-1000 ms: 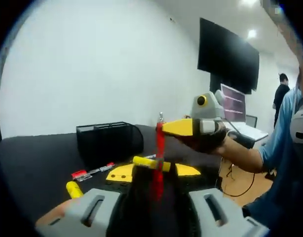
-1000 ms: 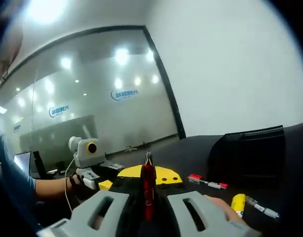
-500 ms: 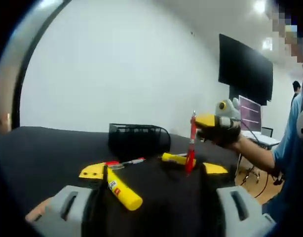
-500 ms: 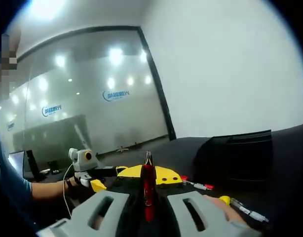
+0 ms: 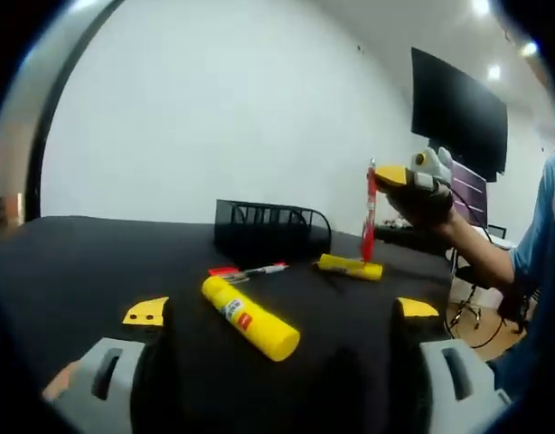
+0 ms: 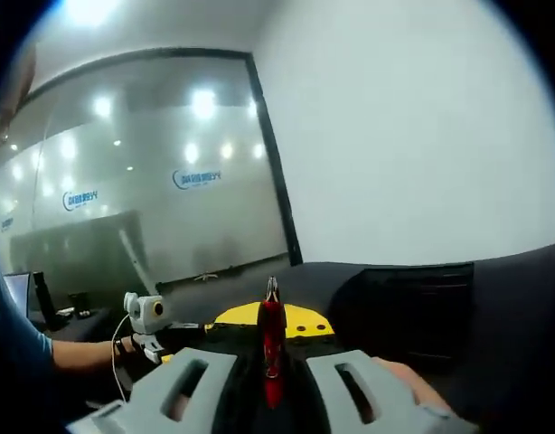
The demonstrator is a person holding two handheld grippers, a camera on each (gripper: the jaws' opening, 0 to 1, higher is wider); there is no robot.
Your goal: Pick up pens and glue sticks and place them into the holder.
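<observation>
My left gripper (image 5: 282, 309) stands wide open low over the black table (image 5: 79, 262), with a yellow glue stick (image 5: 250, 318) lying on the table between its yellow jaws. A second yellow glue stick (image 5: 350, 267) and a red-capped white pen (image 5: 246, 270) lie farther off, in front of the black mesh holder (image 5: 273, 231). My right gripper (image 5: 390, 174) is up at the right, shut on a red pen (image 5: 370, 212) held upright. In the right gripper view the red pen (image 6: 271, 353) sits between the jaws of my right gripper (image 6: 271, 325), with the holder (image 6: 413, 307) to the right and the left gripper (image 6: 146, 316) small at the left.
A white wall stands behind the table. A dark screen (image 5: 458, 113) hangs on the wall at the right, with a desk and monitor below it. A glass partition (image 6: 142, 208) with reflected ceiling lights runs along the far side. The person's blue sleeve (image 5: 535, 244) is at the right edge.
The left gripper has drawn back from the red pen and its jaws have spread wide. The right gripper keeps the pen and now stands farther from the left gripper.
</observation>
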